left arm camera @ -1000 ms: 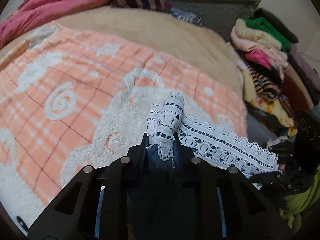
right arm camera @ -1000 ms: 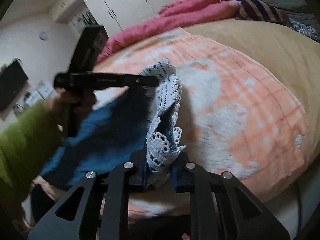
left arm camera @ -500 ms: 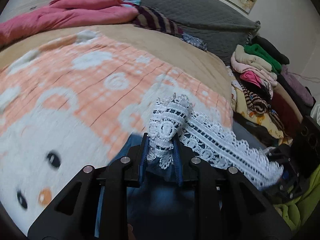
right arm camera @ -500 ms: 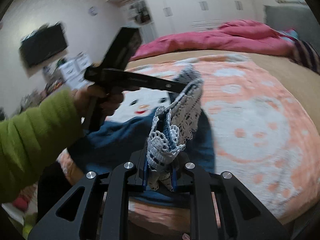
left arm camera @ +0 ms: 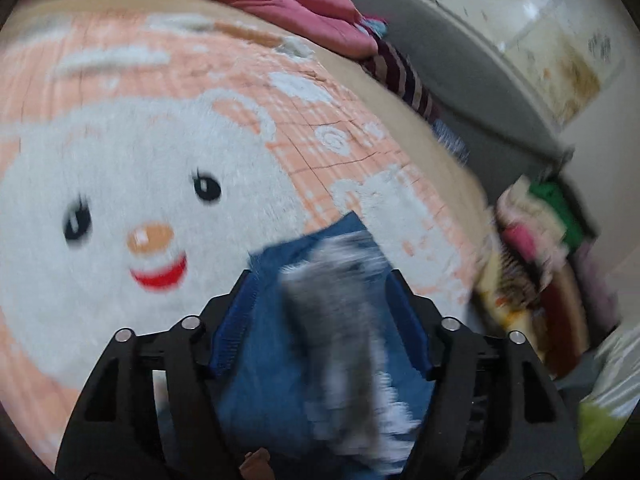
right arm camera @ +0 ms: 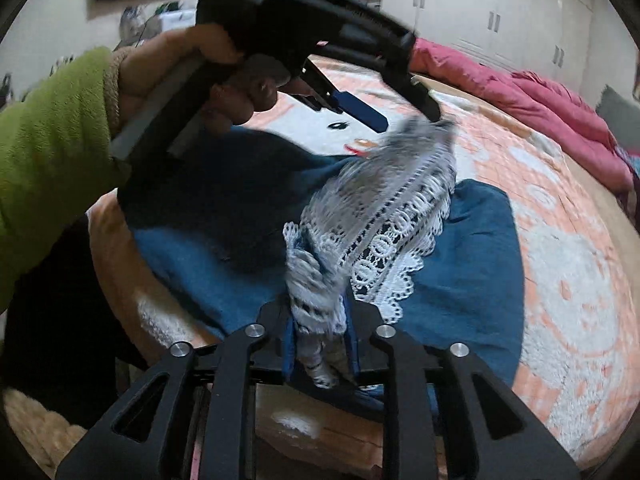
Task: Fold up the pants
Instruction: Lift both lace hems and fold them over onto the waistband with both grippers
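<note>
Right now the left gripper (left arm camera: 320, 300) is standing with its jaws spread wide, blue pads apart, and the lace-trimmed hem of the blue pants (right arm camera: 472, 264) is lying loose between them, seemingly no longer pinched, though motion blur is making this hard to confirm. The right gripper (right arm camera: 320, 316) is clamping narrowly on a bunched piece of the white lace trim (right arm camera: 384, 220), with denim wedged between its pads. In the right wrist view the left gripper is hovering above the garment, gripped by a hand (right arm camera: 192, 68) in a green sleeve (right arm camera: 48, 152).

Judging by this, the hem is being laid over the rest of the pants. To do it well, the right side should be lowering its corner level with the left one, so both hem edges are meeting squarely before letting go, and the fabric should be drawn taut to avoid wrinkles.

The pants are lying spread on a peach plaid blanket (left arm camera: 140, 184) bearing a white cartoon face, covering a bed. A pink quilt (right arm camera: 520, 96) is lying along the far edge, a clothes pile (left arm camera: 536, 232) is sitting beside the bed, and white wardrobes (right arm camera: 500, 12) are lining the wall.
</note>
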The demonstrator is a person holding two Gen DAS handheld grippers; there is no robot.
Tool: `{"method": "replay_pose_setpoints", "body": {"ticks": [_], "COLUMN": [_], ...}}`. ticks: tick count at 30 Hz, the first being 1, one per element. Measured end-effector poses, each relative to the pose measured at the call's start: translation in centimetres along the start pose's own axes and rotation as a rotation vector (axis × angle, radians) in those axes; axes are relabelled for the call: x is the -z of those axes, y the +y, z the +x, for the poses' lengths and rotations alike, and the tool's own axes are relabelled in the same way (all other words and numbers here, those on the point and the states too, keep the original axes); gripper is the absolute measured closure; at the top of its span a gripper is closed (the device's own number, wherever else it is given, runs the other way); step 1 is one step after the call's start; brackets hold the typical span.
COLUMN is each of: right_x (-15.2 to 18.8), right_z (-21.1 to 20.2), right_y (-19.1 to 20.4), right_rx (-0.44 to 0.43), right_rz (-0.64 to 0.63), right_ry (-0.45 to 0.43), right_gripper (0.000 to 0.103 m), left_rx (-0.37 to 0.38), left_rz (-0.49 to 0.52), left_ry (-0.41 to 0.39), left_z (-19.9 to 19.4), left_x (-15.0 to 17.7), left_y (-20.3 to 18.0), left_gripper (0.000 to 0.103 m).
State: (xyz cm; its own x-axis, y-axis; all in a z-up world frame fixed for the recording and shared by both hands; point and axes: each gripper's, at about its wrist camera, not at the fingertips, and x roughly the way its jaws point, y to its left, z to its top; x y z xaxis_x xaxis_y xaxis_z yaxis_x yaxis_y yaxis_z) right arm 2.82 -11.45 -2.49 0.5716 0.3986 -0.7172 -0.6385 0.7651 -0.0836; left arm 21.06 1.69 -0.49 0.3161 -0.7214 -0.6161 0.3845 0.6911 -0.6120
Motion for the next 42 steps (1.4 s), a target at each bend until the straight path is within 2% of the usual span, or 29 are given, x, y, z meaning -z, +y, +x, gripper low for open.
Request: {"method": "replay_pose_setpoints", "body": {"ticks": [1,4,6,7,8,9,10,14,19,22,24,25,27,28,32,34,39,40,42], "right_x": [0.0,0.0,0.2,0.3,0.5,0.7,1.0,1.4,1.5,1.9,1.8,1.8,1.4,1.1,0.9,1.2,2.7,2.7,3.1], "right_z": [0.4,0.5,-0.4,-1.1,-1.8,-2.5,-3.3,-4.8,-4.0,-2.7,-1.8,-1.3,-0.2,0.1,-1.9,-2.9,-1.9,-1.4,-0.6], "right_y": [0.6,1.3,1.4,1.3,1.0,0.6,-0.3,-2.7,-0.1,1.3,1.9,2.1,1.9,1.7,1.9,2.0,1.8,2.0,2.7], "right_rx": [0.0,-0.039,-0.095,-0.108,-0.113,-0.118,-0.114,-0.054,-0.024,-0.008,0.023,0.048,0.088,0.072,0.069,0.075,0.04,0.033,0.005], "right_rz": [-0.017,-0.03,-0.03,-0.029,-0.021,-0.005,0.026,0.091,-0.079,-0.138,-0.182,-0.193,-0.183,-0.168,-0.214,-0.262,-0.271,-0.269,-0.267], "right_ry": [0.002,-0.007,-0.036,-0.054,-0.071,-0.085,-0.102,-0.109,-0.081,-0.039,-0.028,-0.022,0.007,0.015,-0.048,-0.073,-0.013,0.0,0.016], "right_gripper": [0.076,0.058,0.048,0.041,0.038,0.038,0.037,0.037,0.037,0.04,0.046,0.052,0.078,0.088,0.088,0.088,0.087,0.081,0.064], "left_rx": [0.007,-0.036,-0.063,-0.059,-0.057,-0.057,-0.053,-0.026,-0.139,-0.146,-0.151,-0.153,-0.159,-0.161,-0.136,-0.128,-0.211,-0.215,-0.216], "left_rz": [-0.023,-0.061,-0.062,-0.062,-0.059,-0.05,-0.045,-0.04,-0.037,-0.046,-0.039,-0.038,-0.033,-0.03,0.013,0.015,0.018,0.013,0.011], "left_ry": [-0.005,-0.019,-0.025,-0.025,-0.026,-0.029,-0.029,-0.03,-0.036,-0.032,-0.034,-0.038,-0.05,-0.068,-0.14,-0.14,-0.09,-0.085,-0.083], "left_z": [0.1,1.1,1.6,1.9,1.9,2.1,2.1,1.5,1.2,1.4,1.4,1.3,1.1,0.7,-0.7,-0.8,1.0,1.2,1.2], "left_x": [0.2,1.0,1.5,1.6,1.5,1.4,1.2,1.0,1.0,1.1,1.1,1.1,1.0,0.9,0.5,0.3,0.7,0.7,0.8], "left_y": [0.3,1.4,1.7,1.7,1.6,1.5,1.3,0.6,0.9,1.3,1.2,1.2,1.1,0.9,0.0,0.0,0.6,0.8,1.0], "left_gripper": [0.036,0.036,0.036,0.042,0.059,0.068,0.082,0.087,0.087,0.087,0.087,0.087,0.087,0.087,0.087,0.087,0.087,0.087,0.087]}}
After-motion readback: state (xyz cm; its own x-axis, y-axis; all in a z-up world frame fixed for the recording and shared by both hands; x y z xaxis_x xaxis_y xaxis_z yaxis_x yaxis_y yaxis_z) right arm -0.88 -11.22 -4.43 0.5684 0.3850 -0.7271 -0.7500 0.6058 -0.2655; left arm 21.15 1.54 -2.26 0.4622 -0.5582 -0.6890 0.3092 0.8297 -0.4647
